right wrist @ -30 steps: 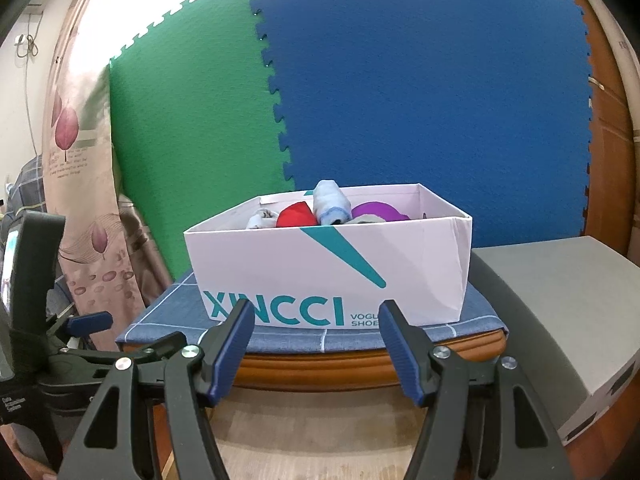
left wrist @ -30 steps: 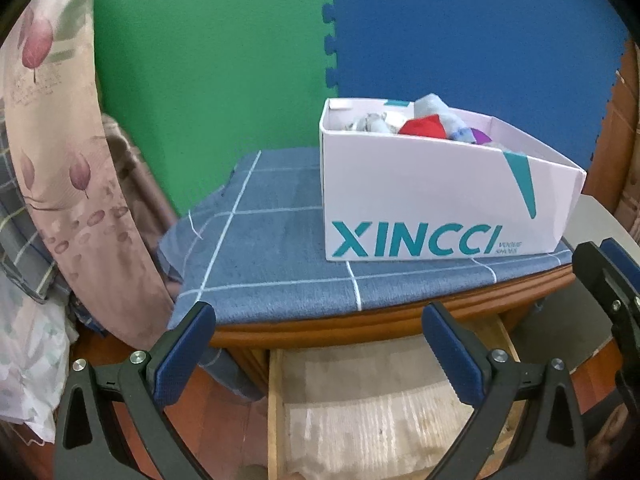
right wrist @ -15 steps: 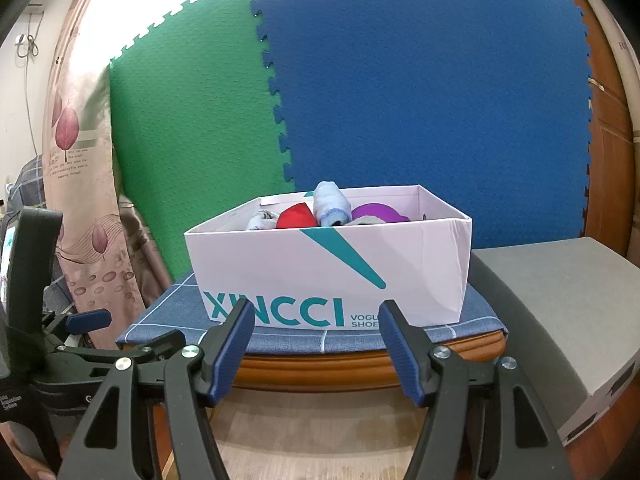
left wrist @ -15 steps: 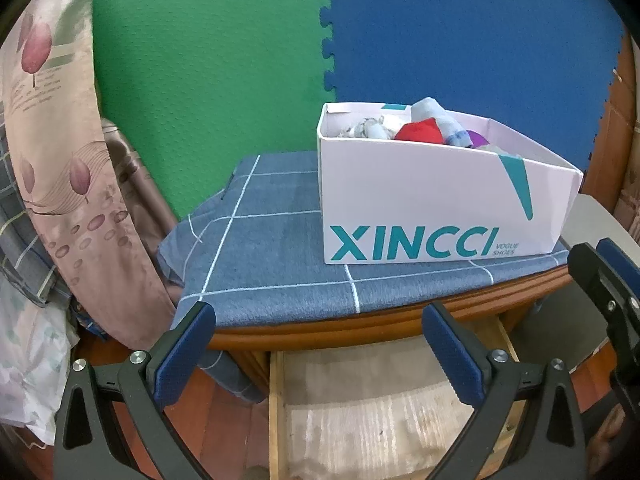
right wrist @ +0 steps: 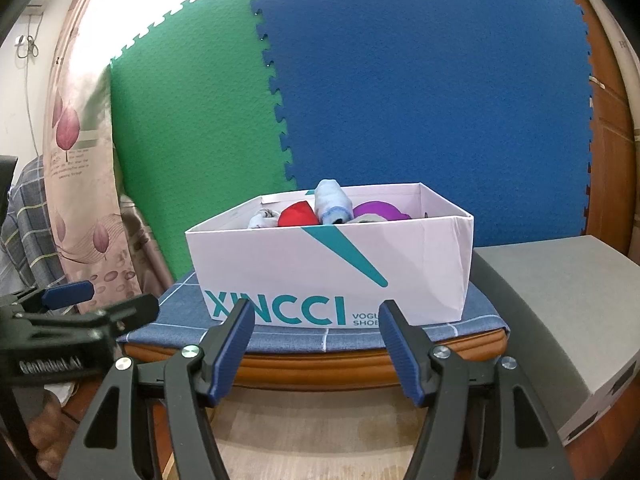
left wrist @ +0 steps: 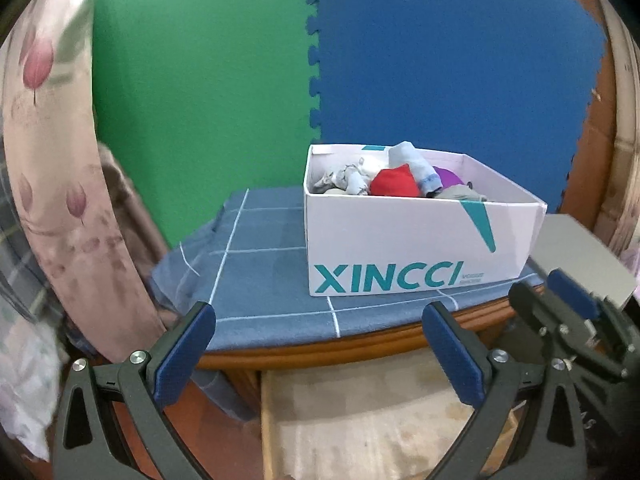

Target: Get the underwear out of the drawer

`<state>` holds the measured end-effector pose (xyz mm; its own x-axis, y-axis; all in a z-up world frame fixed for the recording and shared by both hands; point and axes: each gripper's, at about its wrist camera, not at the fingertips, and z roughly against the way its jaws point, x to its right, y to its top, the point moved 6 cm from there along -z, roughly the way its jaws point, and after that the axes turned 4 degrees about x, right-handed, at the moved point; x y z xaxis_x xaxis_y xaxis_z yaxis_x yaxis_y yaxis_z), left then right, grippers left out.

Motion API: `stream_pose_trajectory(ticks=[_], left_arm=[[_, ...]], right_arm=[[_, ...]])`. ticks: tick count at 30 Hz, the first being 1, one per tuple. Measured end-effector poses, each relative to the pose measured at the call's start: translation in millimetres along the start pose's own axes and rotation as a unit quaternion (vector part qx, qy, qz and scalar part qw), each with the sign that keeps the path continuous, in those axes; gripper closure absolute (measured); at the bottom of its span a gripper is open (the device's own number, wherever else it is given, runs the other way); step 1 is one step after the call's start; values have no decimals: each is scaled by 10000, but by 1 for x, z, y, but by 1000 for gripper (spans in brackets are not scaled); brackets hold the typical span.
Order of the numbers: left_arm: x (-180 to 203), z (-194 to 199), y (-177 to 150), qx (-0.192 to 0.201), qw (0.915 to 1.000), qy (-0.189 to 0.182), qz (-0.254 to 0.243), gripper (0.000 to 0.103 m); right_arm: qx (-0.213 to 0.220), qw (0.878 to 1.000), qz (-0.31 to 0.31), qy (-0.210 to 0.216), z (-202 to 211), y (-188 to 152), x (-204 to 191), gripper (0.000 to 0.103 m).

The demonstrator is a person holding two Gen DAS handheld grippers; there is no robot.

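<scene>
Behind everything stand a green foam mat and a blue foam mat. In front of them is the wooden counter under a blue checked cloth, which carries a white cardboard shoebox printed XINCCI. Below the counter's edge a pale wooden drawer stands pulled out, and the part of its floor I can see is bare; its front end is out of view.

Rolled underwear, red, light blue, purple and grey, lies in the shoebox on the counter, not in the drawer.

My left gripper and my right gripper both hang over the drawer, jaws spread wide, holding nothing. I judge this fits two stages: garments deeper in the drawer that I cannot see, or all of them boxed. Any reach first needs a look into the hidden front.

The left view shows the drawer's side rail and the cloth's bare left half; only the right view shows the grey box beside the counter.
</scene>
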<state>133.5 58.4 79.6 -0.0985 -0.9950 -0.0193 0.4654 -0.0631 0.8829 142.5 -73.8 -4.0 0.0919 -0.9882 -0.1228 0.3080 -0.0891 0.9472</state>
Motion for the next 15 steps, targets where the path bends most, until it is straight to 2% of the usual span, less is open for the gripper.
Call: stream_pose_trajectory(ticks=[6,15], left_arm=[[-10,2,3,60,9998,152,140,0],[-5,4,3,-53,9997,246,-51,0]], right_arm=[[5,10000,55,26,0,-1,-4,37],[22,10000,26,20,2,-1,-3,37]])
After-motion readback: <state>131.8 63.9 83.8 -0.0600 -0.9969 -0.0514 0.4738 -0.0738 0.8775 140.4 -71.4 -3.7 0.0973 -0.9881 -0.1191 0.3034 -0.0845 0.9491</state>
